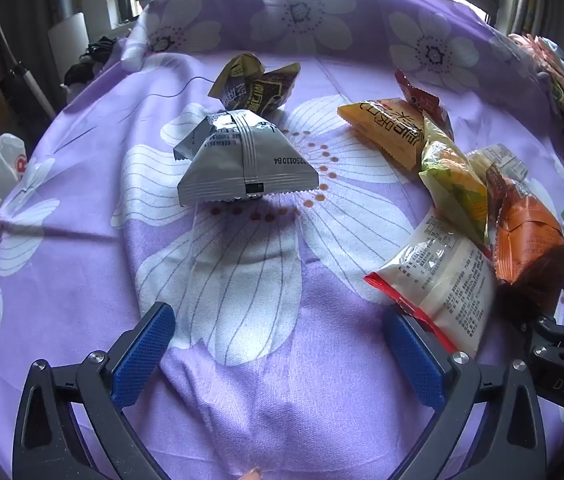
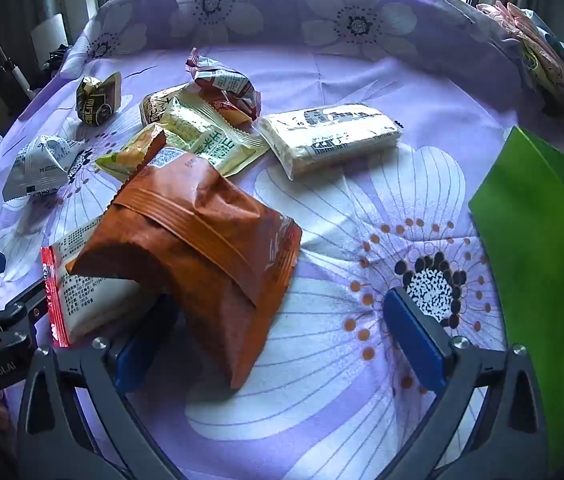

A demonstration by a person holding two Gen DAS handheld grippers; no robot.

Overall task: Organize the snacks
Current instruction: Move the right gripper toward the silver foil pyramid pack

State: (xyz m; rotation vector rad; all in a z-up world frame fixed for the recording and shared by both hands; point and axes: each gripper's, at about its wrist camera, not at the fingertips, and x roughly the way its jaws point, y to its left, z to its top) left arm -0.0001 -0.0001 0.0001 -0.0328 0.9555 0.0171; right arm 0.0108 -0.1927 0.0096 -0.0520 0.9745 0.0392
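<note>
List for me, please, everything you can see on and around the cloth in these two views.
silver packet: one, silver-grey, alone at centre-left of the cloth.
dark crumpled packet: one, olive and black, behind the silver one.
orange-brown packet: one, between the right claw's fingers, leaning on the white one.
white packet with red edge: one, near left.
yellow-green packets: about three, clustered mid-left.
red-white packet: one, far side of the cluster.
cream packet: one, centre, lying apart.
green box: one, right edge.
floral cloth: one, purple and white.
left claw: open.
right claw: open.
</note>
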